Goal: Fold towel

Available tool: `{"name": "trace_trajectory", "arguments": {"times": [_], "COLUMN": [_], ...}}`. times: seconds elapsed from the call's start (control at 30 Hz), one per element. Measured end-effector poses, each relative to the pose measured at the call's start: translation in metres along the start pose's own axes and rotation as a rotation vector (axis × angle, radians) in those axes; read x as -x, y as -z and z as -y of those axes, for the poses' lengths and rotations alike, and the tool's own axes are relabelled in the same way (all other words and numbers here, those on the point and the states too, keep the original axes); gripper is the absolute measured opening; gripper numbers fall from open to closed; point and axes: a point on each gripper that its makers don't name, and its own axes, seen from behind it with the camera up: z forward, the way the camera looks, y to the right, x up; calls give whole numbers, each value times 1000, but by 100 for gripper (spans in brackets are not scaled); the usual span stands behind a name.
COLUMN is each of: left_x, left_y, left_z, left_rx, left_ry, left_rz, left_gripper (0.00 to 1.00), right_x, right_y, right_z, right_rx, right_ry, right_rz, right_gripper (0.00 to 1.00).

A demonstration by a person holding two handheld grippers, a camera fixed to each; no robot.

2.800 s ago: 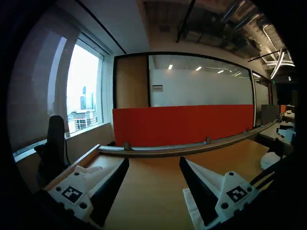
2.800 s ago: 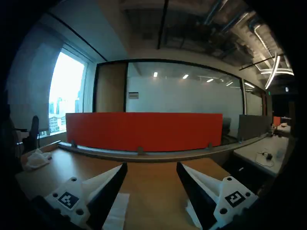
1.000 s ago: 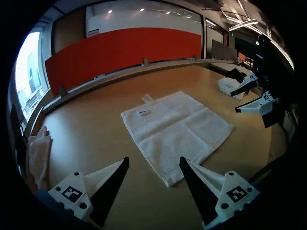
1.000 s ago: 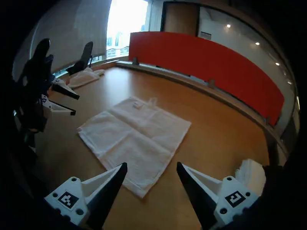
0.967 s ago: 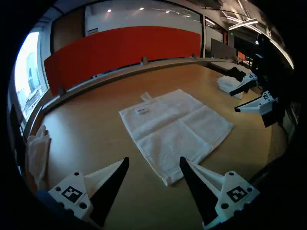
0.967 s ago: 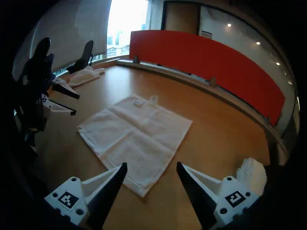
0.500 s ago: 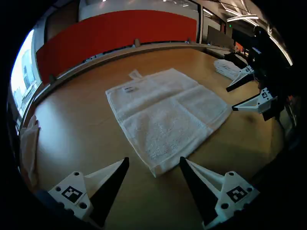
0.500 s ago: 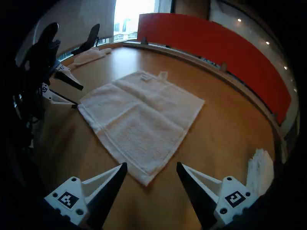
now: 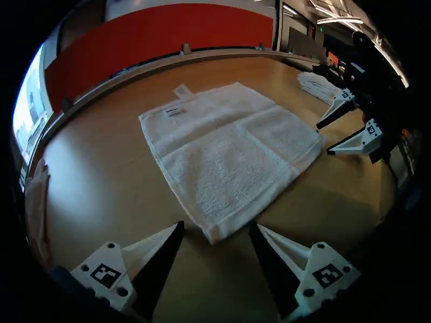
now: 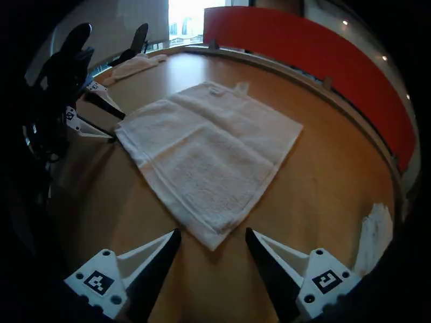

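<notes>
A white towel lies spread flat on the wooden table, with a small label near its far edge. My left gripper is open, and the towel's near corner lies just ahead of its fingertips. In the right gripper view the same towel shows its other near corner right before my open right gripper. Each gripper appears across the towel from the other: the right gripper at the right side of the left gripper view, the left gripper at the left side of the right gripper view.
A red partition runs along the table's far edge. A folded white cloth lies beyond the right gripper, and the same cloth sits at the right of the right gripper view. Another cloth rests at the table's left end, near office chairs.
Both grippers tilted down from looking across the room toward the table, then moved closer to the towel. Each near corner now sits just at the fingertips.
</notes>
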Motion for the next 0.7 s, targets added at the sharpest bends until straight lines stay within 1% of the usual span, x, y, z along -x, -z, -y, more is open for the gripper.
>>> {"name": "trace_trajectory", "arguments": {"times": [0.2, 0.3, 0.43, 0.47, 0.6, 0.7], "left_x": [-1, -1, -1, -1, 0, 1], "left_y": [-2, -2, -2, -2, -1, -1], "left_z": [2, 2, 2, 1, 0, -2], "left_rx": [-4, -5, -9, -10, -13, -12], "left_ry": [8, 6, 11, 13, 16, 15], "left_rz": [10, 8, 8, 9, 16, 22], "left_gripper": [77, 77, 76, 75, 68, 55], "right_x": [0, 1, 1, 1, 2, 1], "right_y": [-1, 0, 0, 0, 1, 1], "right_z": [4, 3, 0, -1, -1, 2], "right_rx": [-24, -24, -15, -13, -13, -22], "right_ry": [-13, -14, -31, -33, -31, -20], "right_rz": [-6, -7, -4, -4, -8, -9], "right_gripper": [78, 71, 58, 56, 50, 40]}}
